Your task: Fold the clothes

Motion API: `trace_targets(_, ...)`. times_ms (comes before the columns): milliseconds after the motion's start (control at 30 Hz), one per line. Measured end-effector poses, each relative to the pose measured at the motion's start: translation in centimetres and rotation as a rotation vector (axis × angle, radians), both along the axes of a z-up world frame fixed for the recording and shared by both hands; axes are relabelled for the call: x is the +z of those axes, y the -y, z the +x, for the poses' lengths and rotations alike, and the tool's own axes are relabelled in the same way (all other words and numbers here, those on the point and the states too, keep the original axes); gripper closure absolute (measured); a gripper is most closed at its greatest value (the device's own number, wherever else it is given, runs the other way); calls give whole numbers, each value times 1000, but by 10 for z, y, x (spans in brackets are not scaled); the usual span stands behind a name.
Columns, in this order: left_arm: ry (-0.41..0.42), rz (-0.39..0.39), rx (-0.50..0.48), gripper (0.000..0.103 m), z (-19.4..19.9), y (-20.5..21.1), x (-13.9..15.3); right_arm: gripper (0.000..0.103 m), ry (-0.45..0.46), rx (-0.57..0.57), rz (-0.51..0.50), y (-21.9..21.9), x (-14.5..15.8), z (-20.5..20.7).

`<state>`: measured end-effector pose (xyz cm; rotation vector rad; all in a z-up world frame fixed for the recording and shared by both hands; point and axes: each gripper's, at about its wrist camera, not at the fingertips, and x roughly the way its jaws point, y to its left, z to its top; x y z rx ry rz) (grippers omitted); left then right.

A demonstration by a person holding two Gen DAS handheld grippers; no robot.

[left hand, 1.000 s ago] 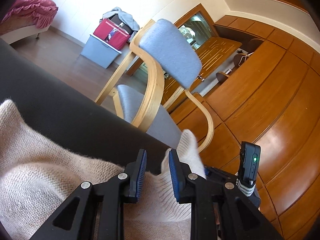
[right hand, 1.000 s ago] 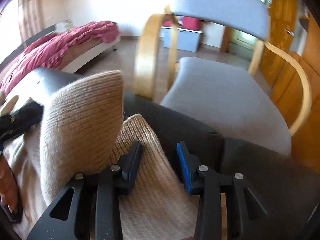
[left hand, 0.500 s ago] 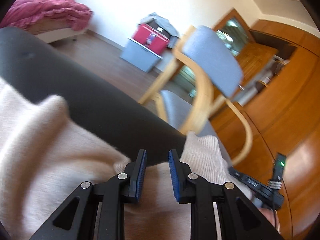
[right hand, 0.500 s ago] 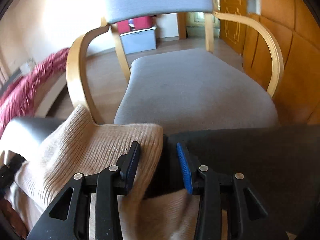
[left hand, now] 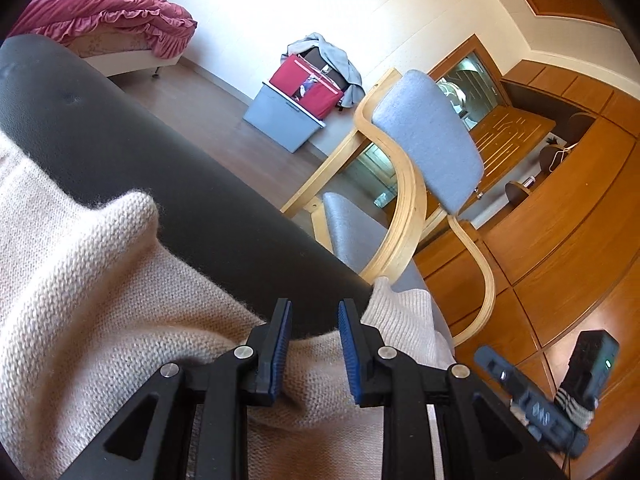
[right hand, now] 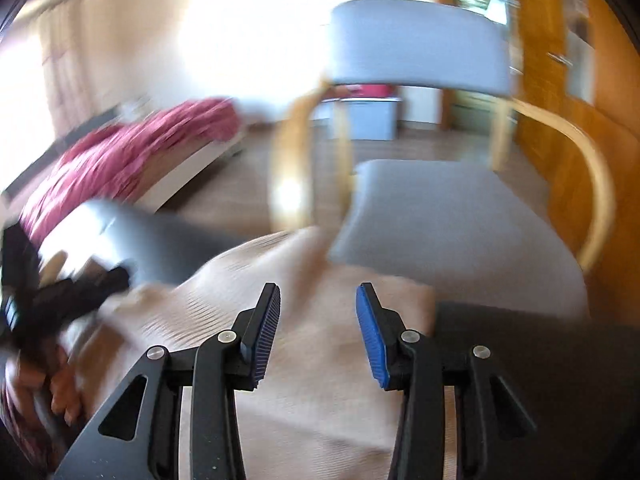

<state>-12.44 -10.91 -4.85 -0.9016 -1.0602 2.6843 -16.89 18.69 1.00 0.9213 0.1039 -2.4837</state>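
A: Item one, the left gripper point(left hand: 312, 344). How do we list its pose?

B: Angled down over the beige knit sweater point(left hand: 92, 300), near the far edge of the dark table point(left hand: 208, 216). We see the jaws parted, having just opened a little; the knit lies below them and nothing is pinched.

A: Item two, the right gripper point(right hand: 318, 336)?

B: Also tilted downward, above the sweater point(right hand: 320, 400). Its jaws have just been widening, with a clear gap and no cloth between the pads. The view is blurred.

A: Where do we place the sweater?

B: Spread on the table, one cuff drooping over the far edge toward the grey chair point(left hand: 428, 148).

A: Any hand?

B: The person's left hand point(right hand: 60, 392), curled round its gripper's handle at the table's left side.
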Motion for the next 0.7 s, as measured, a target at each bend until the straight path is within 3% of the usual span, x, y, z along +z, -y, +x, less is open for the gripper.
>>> trace_targets(67, -9, 7, -3, 79, 2, 1, 1, 60, -40, 53, 30, 15, -2, 15)
trace_targets(133, -10, 16, -15, 79, 6, 2, 1, 54, -73, 65, 56, 23, -10, 29)
trace_targets(233, -9, 26, -26, 79, 15, 3, 1, 52, -35, 47, 43, 17, -19, 38)
trace_targets(467, 0, 27, -10, 78, 45, 9, 2, 52, 27, -136, -147, -37, -16, 44)
trace_targets(567, 87, -39, -2, 78, 38, 4, 5, 52, 59, -186, -182, -54, -19, 35)
trace_targets(667, 146, -226, -53, 79, 19, -21, 29, 52, 109, -185, -156, -56, -22, 24)
trace_targets(700, 140, -255, -69, 79, 11, -29, 37, 52, 116, -189, -120, -51, -20, 22)
